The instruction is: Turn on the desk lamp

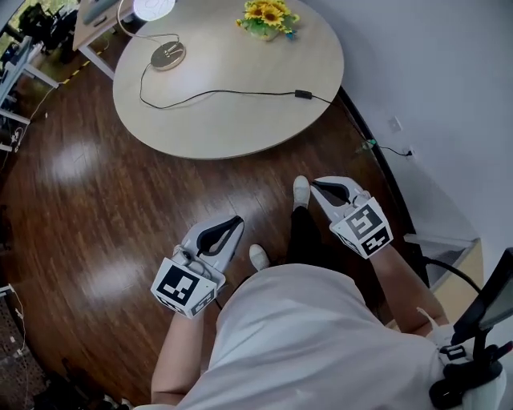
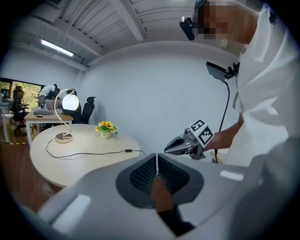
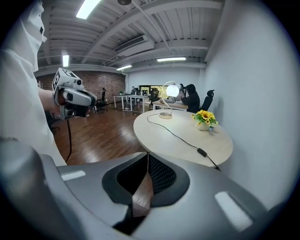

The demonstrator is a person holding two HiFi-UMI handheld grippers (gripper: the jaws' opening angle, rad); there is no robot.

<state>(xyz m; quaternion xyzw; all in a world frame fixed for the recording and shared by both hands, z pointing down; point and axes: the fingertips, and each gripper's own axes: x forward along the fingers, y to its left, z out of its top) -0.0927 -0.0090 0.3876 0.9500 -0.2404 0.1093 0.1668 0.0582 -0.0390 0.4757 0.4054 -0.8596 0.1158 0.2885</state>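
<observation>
The desk lamp stands at the far left of the round table (image 1: 240,120), with a round metal base (image 1: 168,54) and a bright white disc head (image 1: 154,7). Its black cord runs across the tabletop to an inline switch (image 1: 303,94) near the right edge. Both grippers are low over the wood floor, well short of the table. My left gripper (image 1: 237,222) is shut with nothing in it. My right gripper (image 1: 315,185) is likewise shut and empty. The lamp (image 2: 64,115) and switch (image 2: 127,151) show in the left gripper view, the lamp (image 3: 168,101) and switch (image 3: 202,152) in the right gripper view.
A pot of sunflowers (image 1: 268,18) sits at the table's far right. The cord leaves the table toward a wall socket (image 1: 396,125). A black stand with a screen (image 1: 481,336) is close at my right. Desks and chairs (image 1: 32,40) fill the far left.
</observation>
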